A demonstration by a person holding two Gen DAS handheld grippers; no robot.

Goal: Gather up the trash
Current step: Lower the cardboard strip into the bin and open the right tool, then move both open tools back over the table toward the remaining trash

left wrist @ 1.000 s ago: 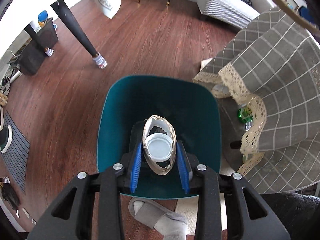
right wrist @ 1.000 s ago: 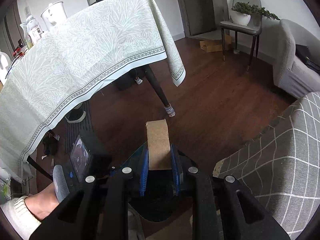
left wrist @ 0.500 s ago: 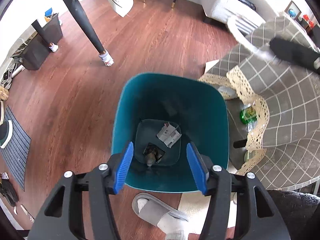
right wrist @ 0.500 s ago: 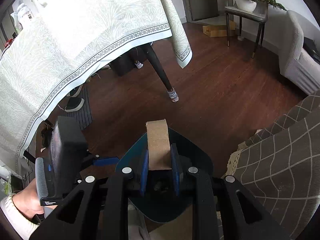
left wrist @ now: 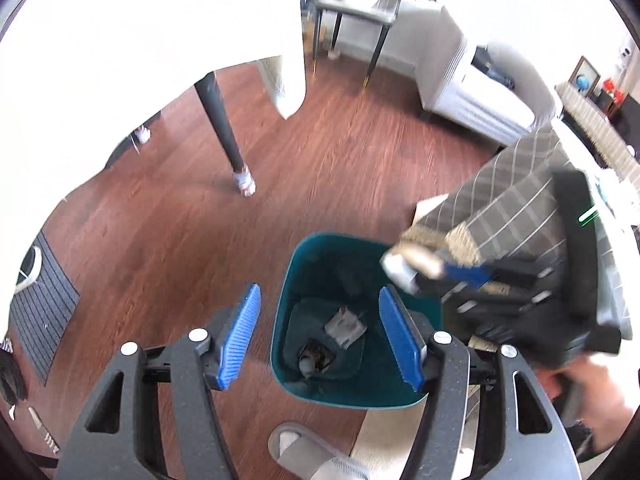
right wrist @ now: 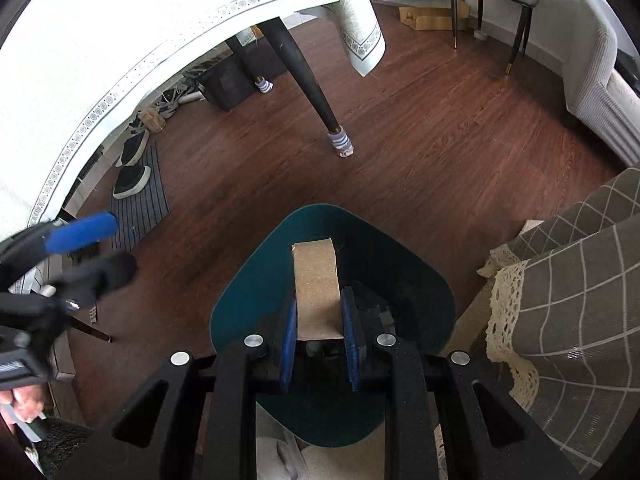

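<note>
Right wrist view showed a flat piece of cardboard (right wrist: pixel 316 292) clamped between the blue pads of the right gripper (right wrist: pixel 318 336), standing up toward twelve o'clock over the mouth of the teal bin (right wrist: pixel 240 304). Left wrist view looked down into that bin (left wrist: pixel 288 320), where a crumpled wrapper (left wrist: pixel 345 326) and a darker scrap (left wrist: pixel 314 360) lay on the bottom. Nothing sat between the jaws of the left gripper (left wrist: pixel 320 340), which were opening. At two o'clock hung a grey checked cloth (left wrist: pixel 504 204); at six o'clock, a slippered foot (left wrist: pixel 308 448) rested on the wood floor (left wrist: pixel 160 216).
</note>
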